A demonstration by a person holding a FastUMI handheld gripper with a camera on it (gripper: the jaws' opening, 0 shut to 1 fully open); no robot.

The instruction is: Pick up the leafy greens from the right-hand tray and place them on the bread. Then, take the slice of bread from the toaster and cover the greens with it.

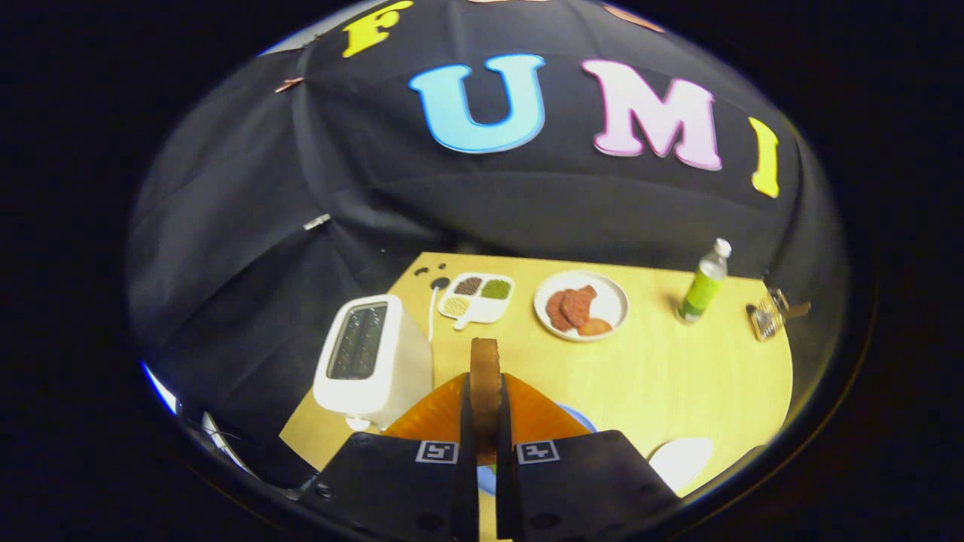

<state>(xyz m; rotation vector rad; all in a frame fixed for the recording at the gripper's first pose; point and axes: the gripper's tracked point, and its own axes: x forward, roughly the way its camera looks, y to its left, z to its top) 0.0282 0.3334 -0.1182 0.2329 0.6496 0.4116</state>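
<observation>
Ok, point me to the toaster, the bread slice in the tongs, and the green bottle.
toaster (367,360): gripper view, on its white top beside the slots.
bread slice (485,376): gripper view, on the brown edge standing up between the fingers.
green bottle (702,290): gripper view, on its green body.
tongs (486,429): gripper view, midway between fingertips.

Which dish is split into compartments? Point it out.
The white divided dish beside the toaster, with dark, green and pale fillings. The round plate right of it is undivided. The tool is shut on the bread slice.

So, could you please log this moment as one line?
tongs: shut on bread slice | slice: upright, edge-on | toaster: left, slots empty
</observation>
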